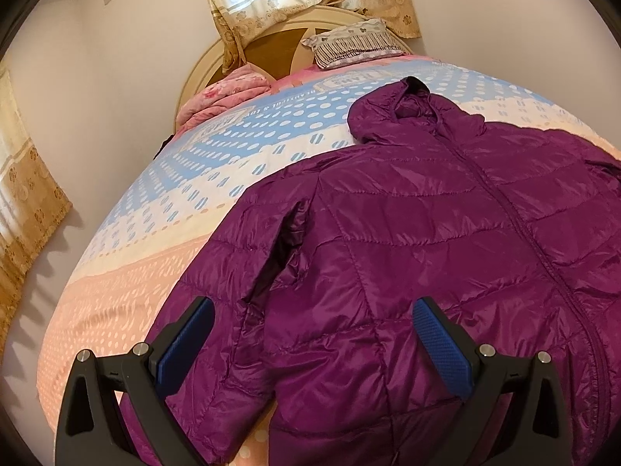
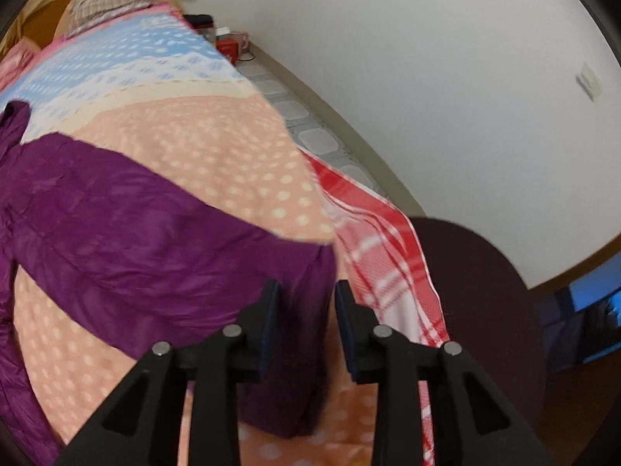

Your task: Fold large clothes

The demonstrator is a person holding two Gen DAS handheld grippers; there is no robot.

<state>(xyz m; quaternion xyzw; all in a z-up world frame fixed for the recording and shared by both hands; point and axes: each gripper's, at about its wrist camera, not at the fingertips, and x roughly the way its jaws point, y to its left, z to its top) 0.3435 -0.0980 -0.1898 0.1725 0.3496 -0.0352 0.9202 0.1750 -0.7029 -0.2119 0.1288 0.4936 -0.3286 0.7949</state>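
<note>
A purple quilted hooded jacket lies front up and zipped on the bed, with its hood toward the headboard. My left gripper hangs wide open above the jacket's lower left side, beside the left sleeve, with nothing gripped. In the right wrist view the other sleeve stretches out to the bed's edge. My right gripper stands partly open over the cuff. The cuff lies between the fingers, and a sliver of bedspread shows beside the right pad. This view is blurred.
A patterned pillow and a folded pink blanket lie at the headboard. A red plaid cloth hangs off the bed's right edge beside a dark round object. A red box and a mug stand on the tiled floor by the wall.
</note>
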